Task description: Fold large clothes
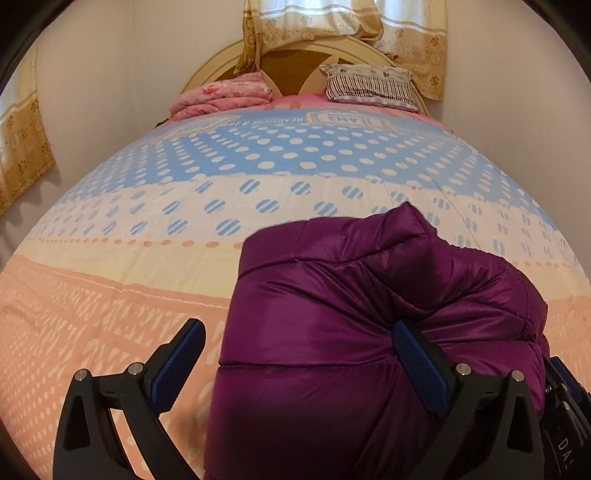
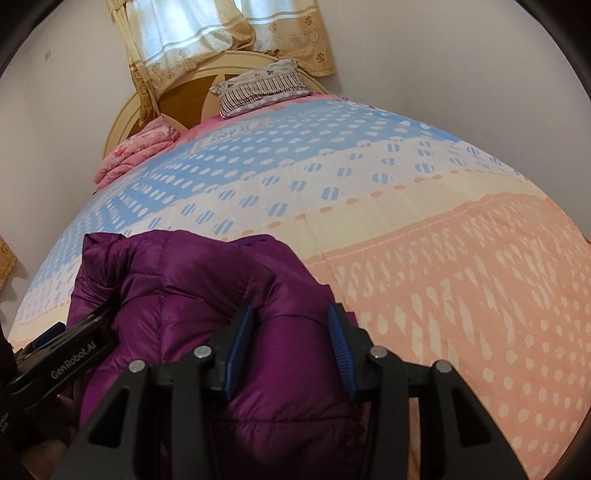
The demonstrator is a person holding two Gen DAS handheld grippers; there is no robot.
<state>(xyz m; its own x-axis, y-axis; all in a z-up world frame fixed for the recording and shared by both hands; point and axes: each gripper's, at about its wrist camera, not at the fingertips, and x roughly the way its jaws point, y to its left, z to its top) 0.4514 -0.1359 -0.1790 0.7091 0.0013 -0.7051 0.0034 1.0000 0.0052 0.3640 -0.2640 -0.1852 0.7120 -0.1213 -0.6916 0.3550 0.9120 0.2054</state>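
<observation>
A puffy purple jacket (image 1: 369,295) lies bundled on the near part of the bed, with a corner standing up at its far end. My left gripper (image 1: 298,326) is open wide. Its right finger (image 1: 417,362) presses into the jacket's quilted top, and its left finger (image 1: 181,354) stands over bare bedspread beside the jacket's edge. In the right wrist view the jacket (image 2: 184,288) fills the lower left. My right gripper (image 2: 291,310) is shut on a thick fold of it, with fabric bulging between the blue pads. The left gripper's body (image 2: 66,358) shows at the jacket's left side.
The bedspread (image 1: 147,258) is banded in blue dots, cream and peach. At the head lie a striped pillow (image 1: 369,83) and a folded pink blanket (image 1: 225,96) against a round headboard (image 1: 291,59). Curtains (image 1: 332,22) hang behind. Walls flank both sides of the bed.
</observation>
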